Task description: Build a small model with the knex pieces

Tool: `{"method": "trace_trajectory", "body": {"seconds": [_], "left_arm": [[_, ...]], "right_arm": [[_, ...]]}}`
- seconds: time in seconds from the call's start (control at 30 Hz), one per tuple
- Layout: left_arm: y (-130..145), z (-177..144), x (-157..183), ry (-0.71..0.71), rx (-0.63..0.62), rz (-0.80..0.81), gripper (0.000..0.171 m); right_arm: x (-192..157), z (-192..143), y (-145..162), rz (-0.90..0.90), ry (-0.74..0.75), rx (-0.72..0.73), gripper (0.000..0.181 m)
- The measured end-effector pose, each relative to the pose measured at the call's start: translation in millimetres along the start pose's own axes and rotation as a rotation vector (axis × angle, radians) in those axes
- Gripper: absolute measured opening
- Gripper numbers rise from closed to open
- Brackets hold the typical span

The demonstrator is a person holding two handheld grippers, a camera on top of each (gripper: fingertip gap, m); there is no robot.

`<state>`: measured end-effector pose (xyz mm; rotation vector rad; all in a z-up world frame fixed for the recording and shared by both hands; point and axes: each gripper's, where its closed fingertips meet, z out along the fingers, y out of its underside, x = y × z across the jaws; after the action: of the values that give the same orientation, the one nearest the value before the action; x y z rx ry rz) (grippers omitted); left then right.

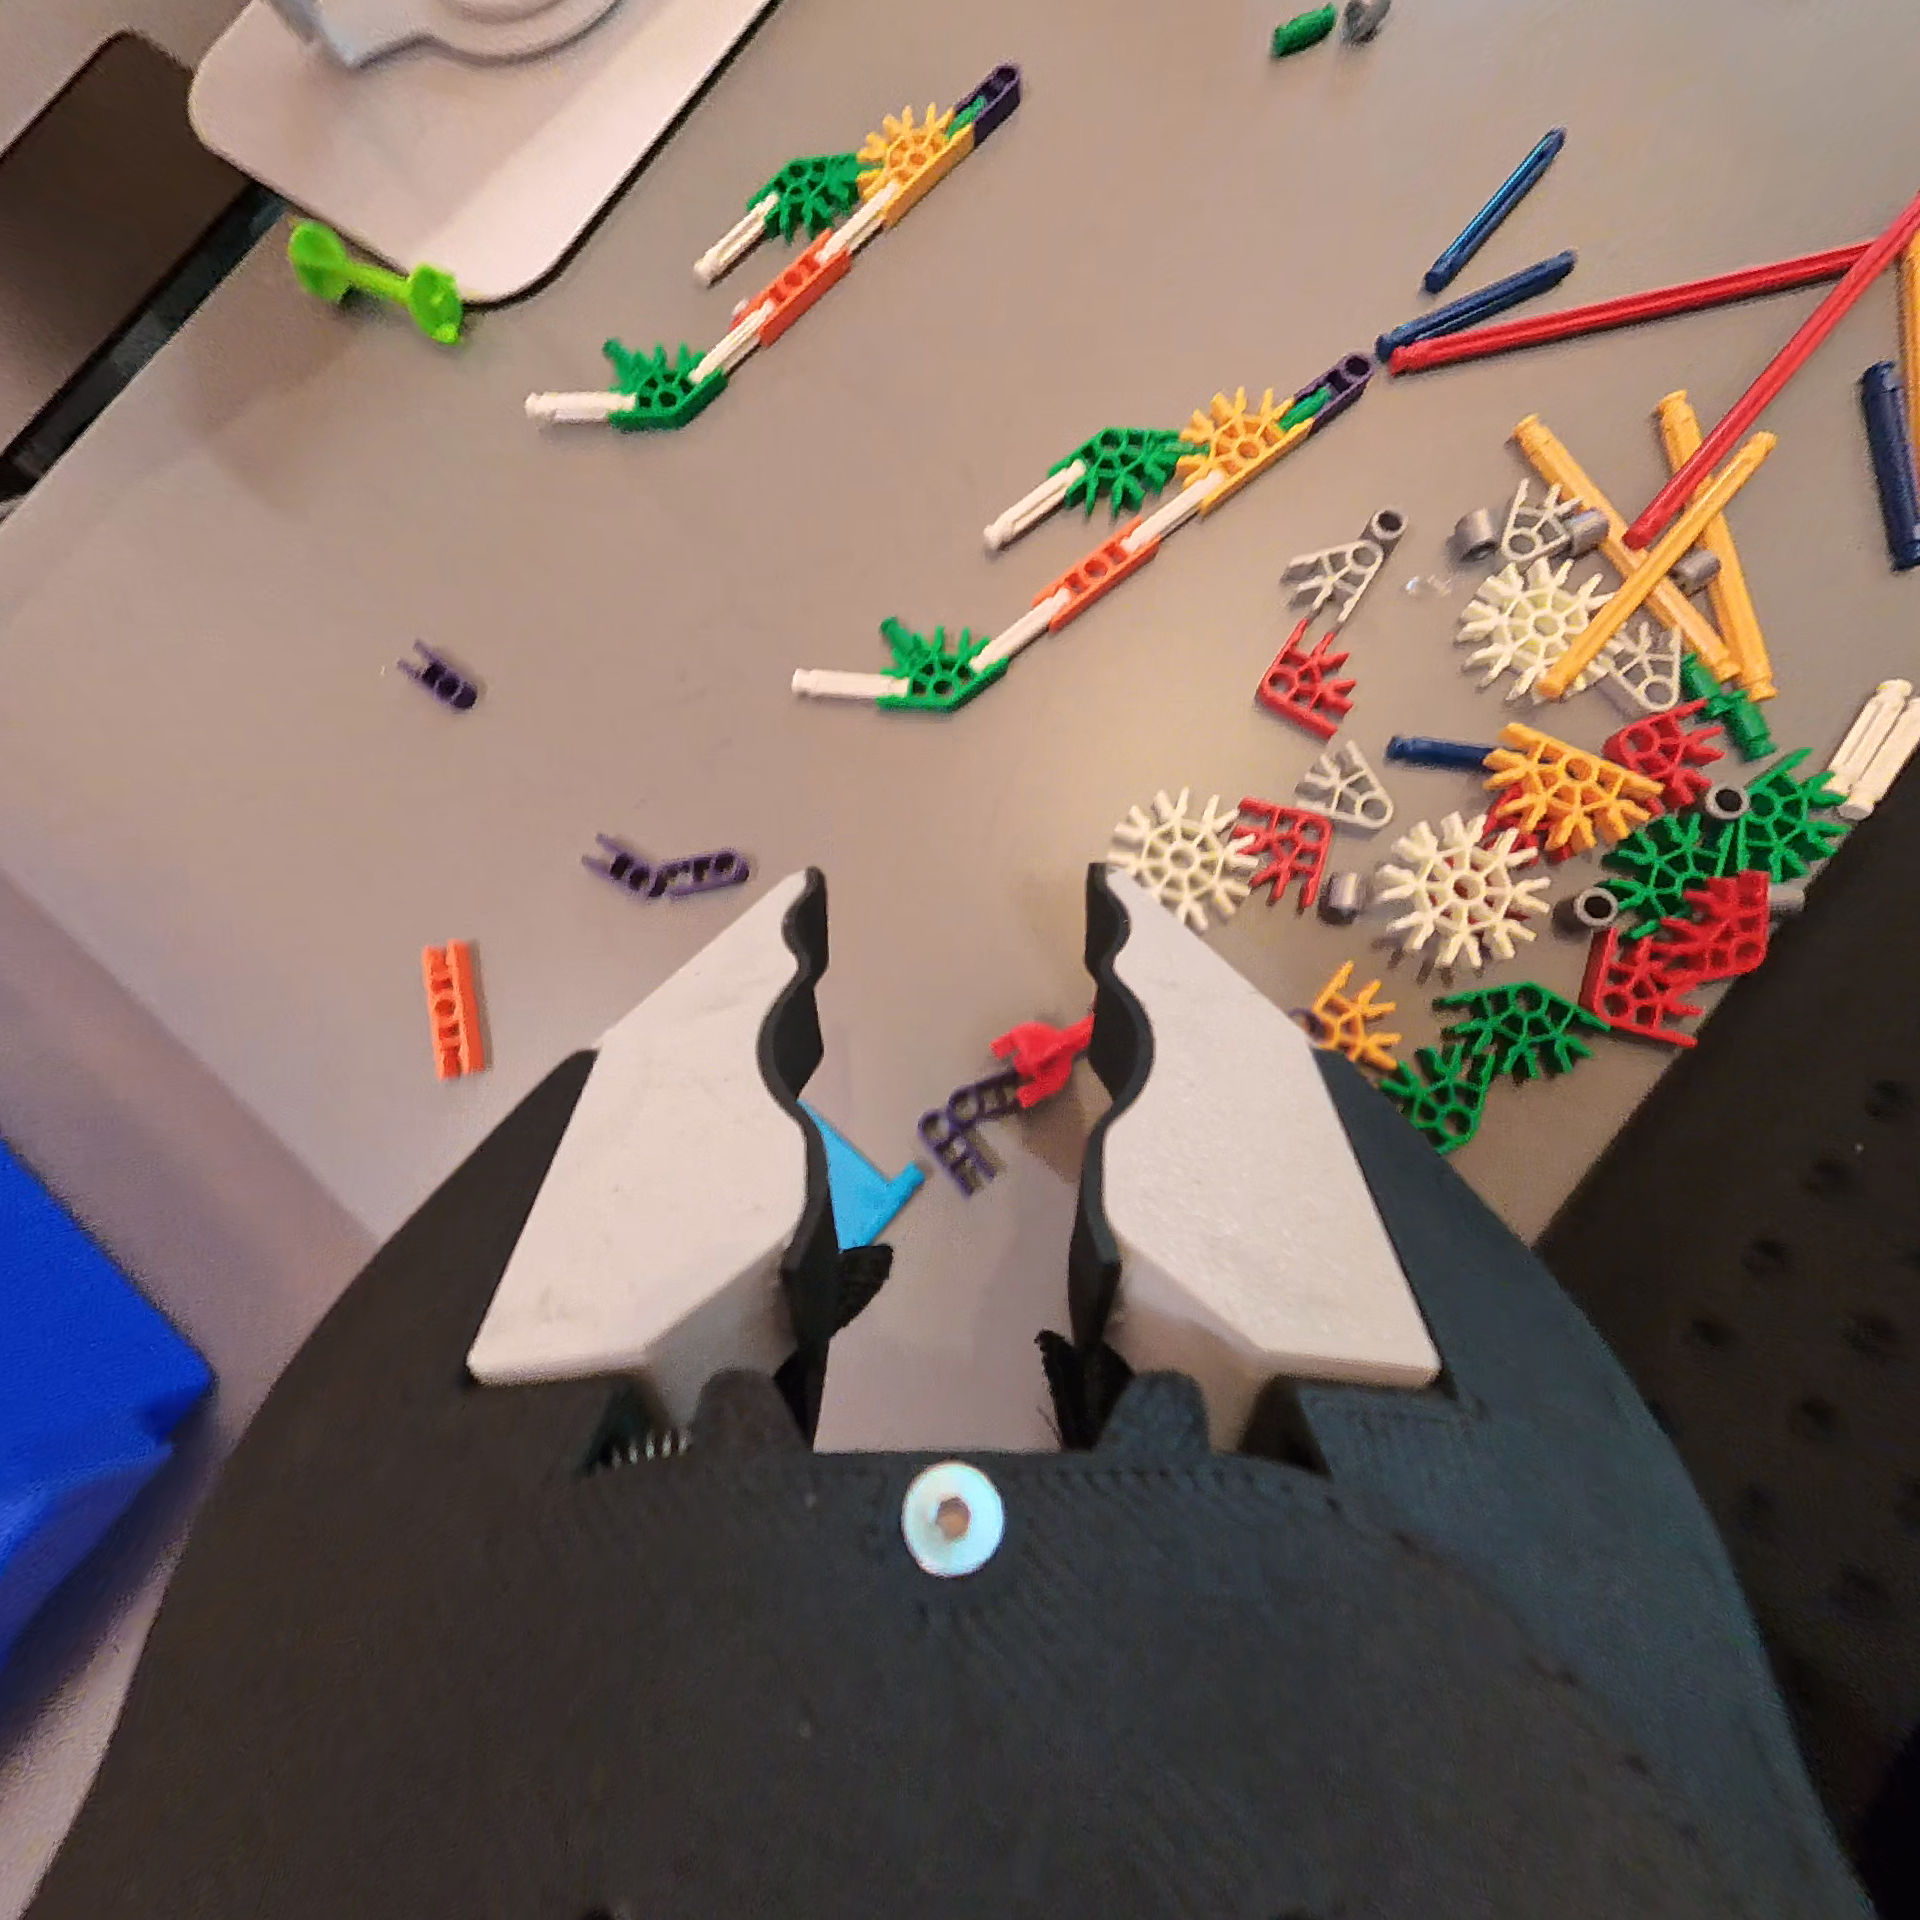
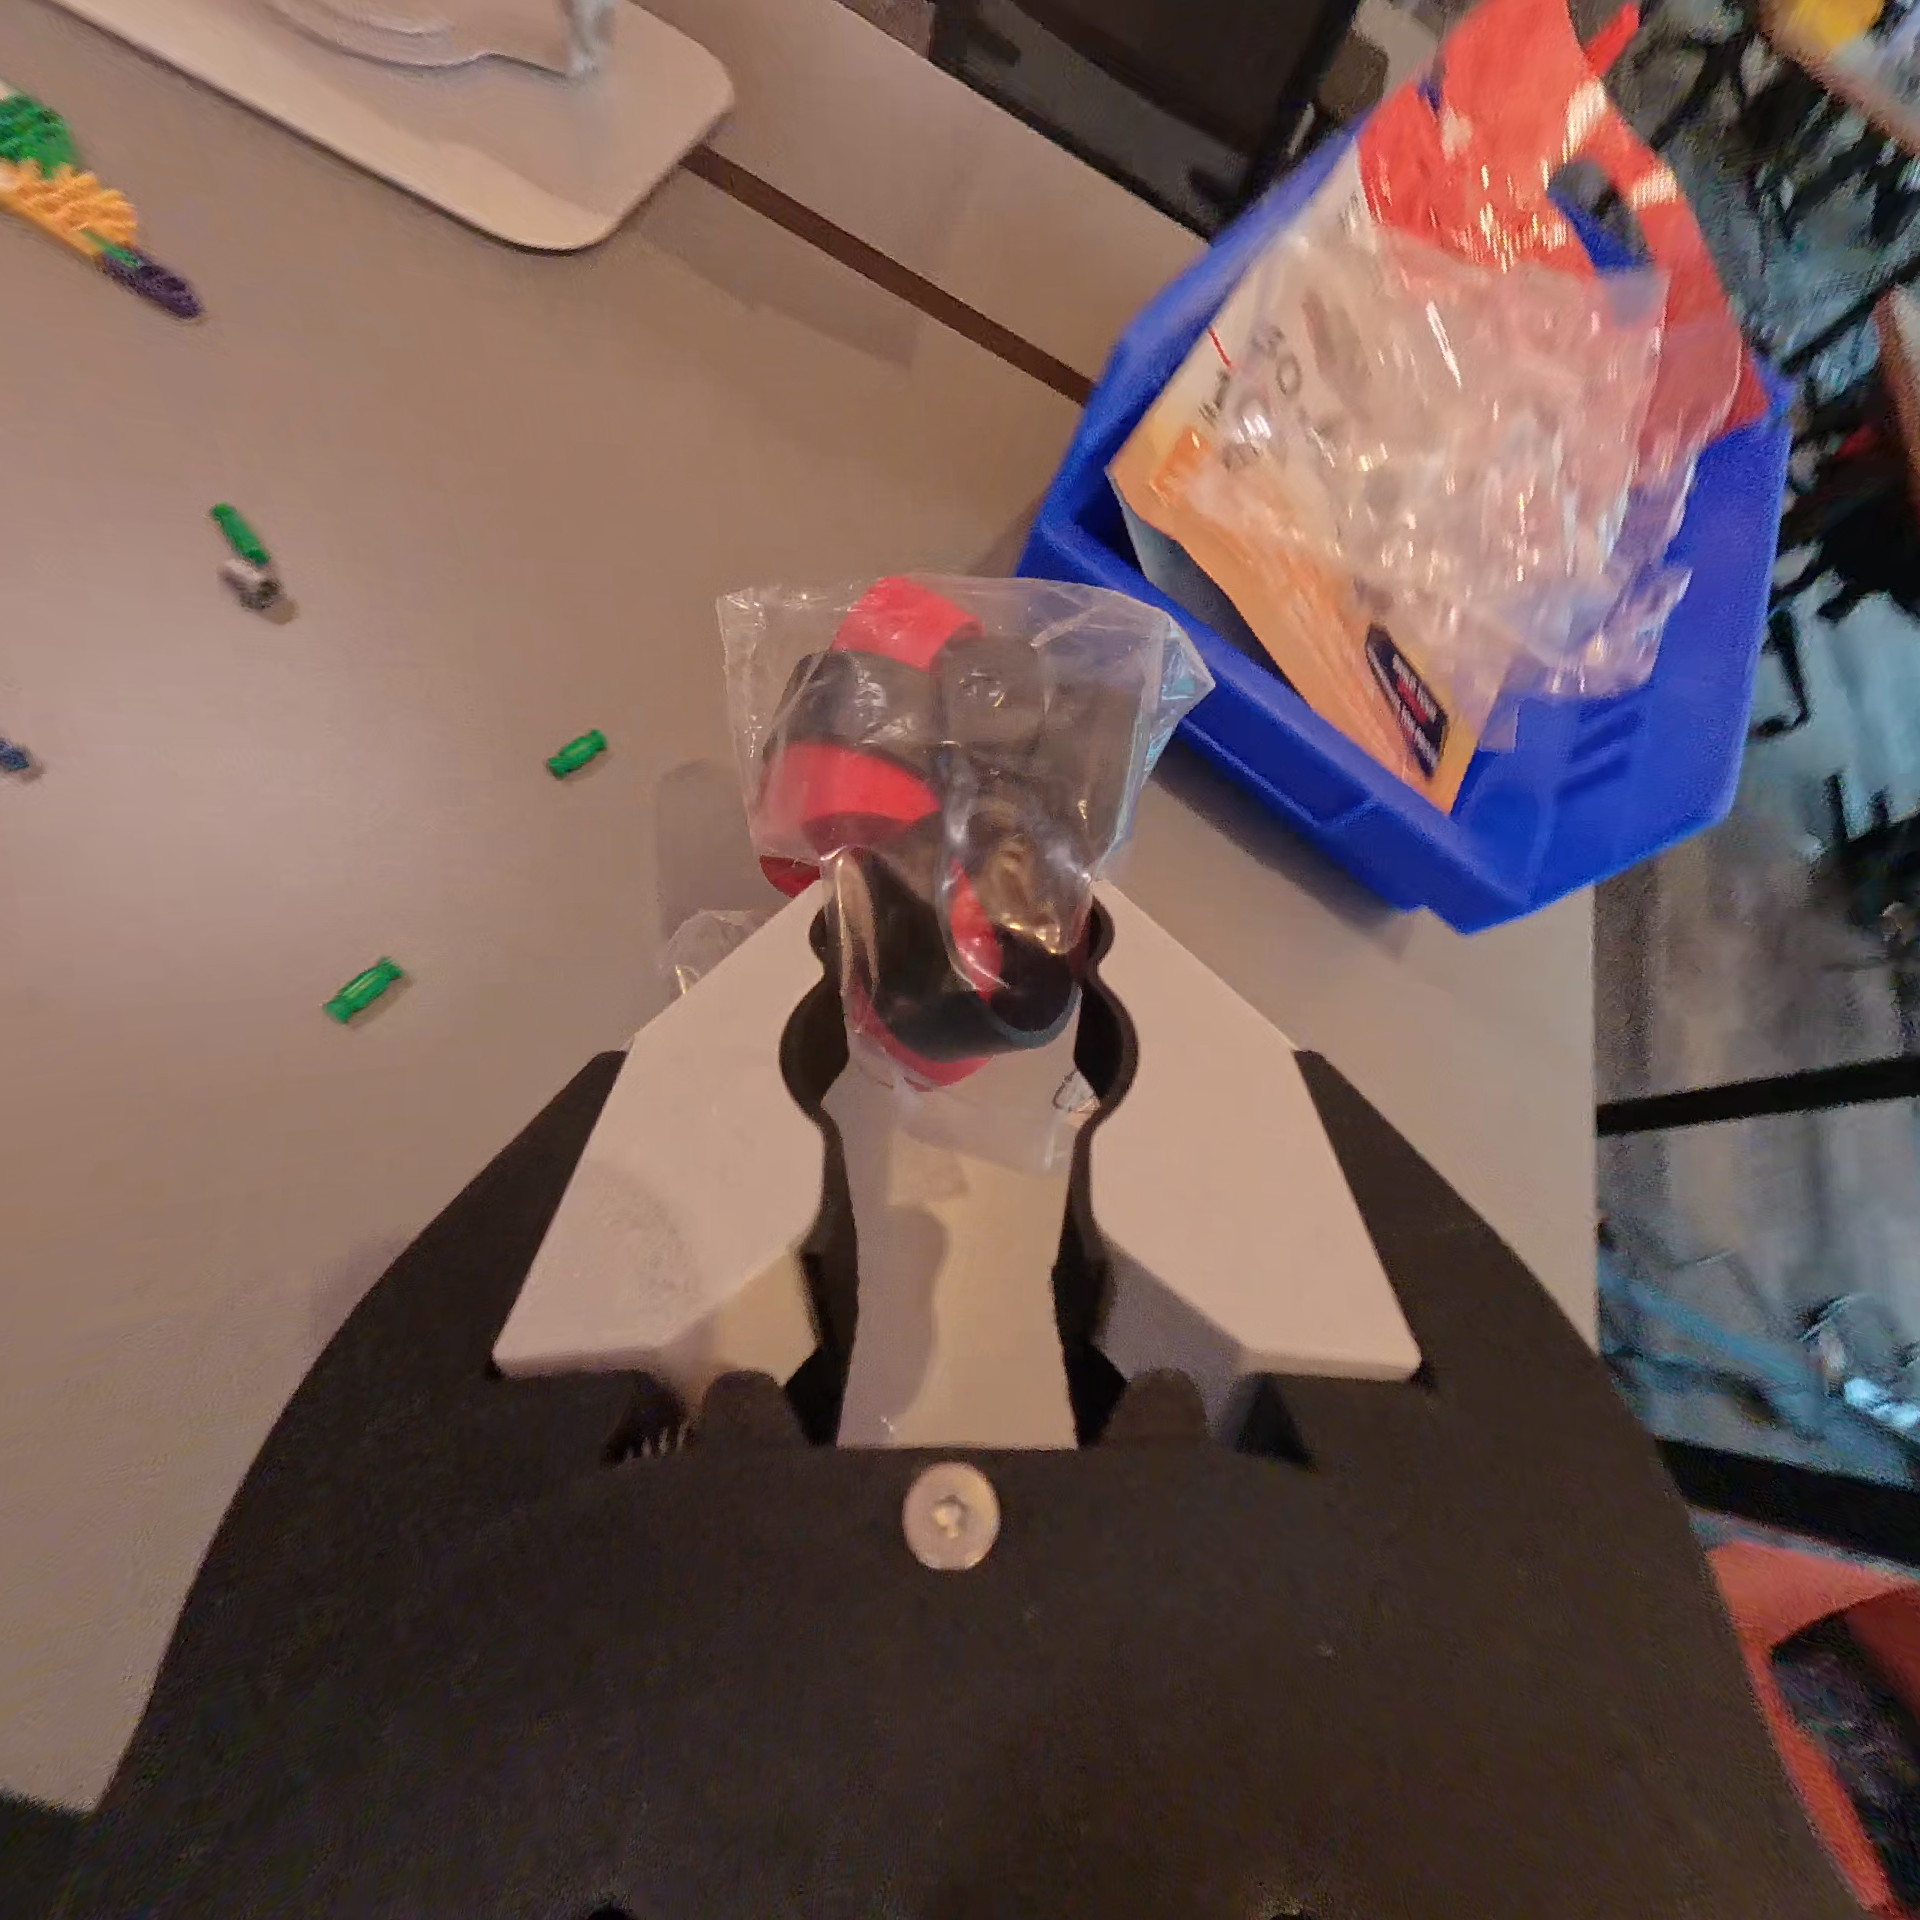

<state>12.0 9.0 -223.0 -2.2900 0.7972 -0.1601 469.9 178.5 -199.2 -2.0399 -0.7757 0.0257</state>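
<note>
My left gripper (image 1: 956,894) is open and empty above the grey table (image 1: 260,748). Between its fingers lie a small red connector (image 1: 1039,1051), a purple connector (image 1: 966,1132) and a light blue flat piece (image 1: 862,1195). My right gripper (image 2: 956,935) is shut on a small clear plastic bag (image 2: 935,769) of red and black wheel parts, held above the table near its right edge. A blue bin (image 2: 1621,748) holding a larger clear bag (image 2: 1434,436) with red and orange print stands just beyond and to the right.
Two matching assemblies of green, yellow, orange and white parts (image 1: 1101,551) (image 1: 810,239) lie ahead of the left gripper. A heap of loose connectors and rods (image 1: 1538,810) sits at right. A pale stand base (image 1: 457,156) is far left. Small green rods (image 2: 364,992) lie scattered. To reach the pale stand base (image 1: 457,156) in a straight line is about 30 cm for my left fingers, about 45 cm for my right.
</note>
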Motion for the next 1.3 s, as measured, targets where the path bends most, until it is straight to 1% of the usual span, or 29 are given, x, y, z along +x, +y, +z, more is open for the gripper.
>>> {"method": "trace_trajectory", "body": {"seconds": [0.07, 0.13, 0.2, 0.23, 0.33, 0.37, 0.43, 0.57, 0.67, 0.73, 0.77, 0.83, 0.97, 1.0, 1.1, 1.13, 1.2, 1.27, 1.3], "left_arm": [[9.2, -10.7, -3.8, -0.012, -0.004, -0.031, 0.047], [17.2, -21.3, -0.4, -0.002, -0.009, -0.046, 0.047], [26.1, -29.4, 7.6, 0.001, -0.02, -0.037, 0.047], [30.4, -32.8, 12.6, 0.001, -0.024, -0.034, 0.047], [42.0, -43.5, 24.4, -0.008, -0.012, -0.047, 0.047], [46.7, -47.7, 26.0, -0.013, -0.007, -0.061, 0.047], [58.6, -57.4, 22.5, -0.043, -0.002, -0.097, 0.047], [87.6, -78.9, 6.6, -0.101, -0.03, -0.177, 0.044], [100.8, -88.2, 4.5, -0.1, -0.04, -0.206, 0.041], [101.9, -86.5, 10.6, -0.074, -0.036, -0.205, 0.041], [100.6, -83.5, 15.7, -0.054, -0.034, -0.2, 0.041], [95.2, -74.3, 25.9, -0.023, -0.027, -0.187, 0.039], [79.9, -48.4, 46.3, 0.045, -0.027, -0.178, 0.036], [75.5, -42.3, 48.7, 0.061, -0.028, -0.183, 0.034], [65.8, -27.2, 57.4, 0.11, -0.032, -0.237, 0.034], [67.4, -23.5, 59.7, 0.105, -0.049, -0.236, 0.032], [73.3, -16.8, 64.9, 0.101, -0.08, -0.222, 0.023], [77.8, -10.9, 67.1, 0.094, -0.101, -0.238, 0.017], [79.5, -8.8, 67.4, 0.088, -0.109, -0.232, 0.008]], "right_arm": [[11.1, 15.6, 14.5, 0.103, -0.032, -0.029, 0.039], [18.1, 28.9, 26.4, 0.118, -0.022, -0.077, 0.039], [11.5, 40.5, 33.8, 0.118, -0.066, -0.122, 0.04], [8.0, 44.9, 37.2, 0.148, -0.093, -0.147, 0.045], [4.8, 45.9, 33.6, 0.19, -0.122, -0.151, 0.067], [6.5, 42.6, 29.9, 0.19, -0.112, -0.143, 0.07], [10.0, 32.5, 18.9, 0.175, -0.082, -0.115, 0.074], [-0.1, 7.3, -11.6, 0.046, -0.046, -0.051, 0.069], [-23.0, -7.1, -32.9, -0.044, -0.065, -0.019, 0.065], [-38.4, -11.1, -37.5, -0.032, -0.105, -0.04, 0.069], [-46.6, -14.5, -43.2, -0.032, -0.123, -0.018, 0.068], [-68.9, -21.7, -51.4, -0.052, -0.175, 0.006, 0.067], [-119.6, -31.6, -57.1, -0.114, -0.273, 0.017, 0.061], [-132.1, -33.2, -57.6, -0.125, -0.295, 0.019, 0.061], [-172.2, -38.0, -62.2, -0.124, -0.376, 0.045, 0.058], [-186.4, -39.0, -63.4, -0.12, -0.409, 0.051, 0.057], [-213.9, -40.4, -65.7, -0.119, -0.468, 0.065, 0.055], [-234.9, -39.1, -66.2, -0.142, -0.503, 0.067, 0.054], [-241.8, -37.6, -66.5, -0.154, -0.509, 0.065, 0.054]]}}
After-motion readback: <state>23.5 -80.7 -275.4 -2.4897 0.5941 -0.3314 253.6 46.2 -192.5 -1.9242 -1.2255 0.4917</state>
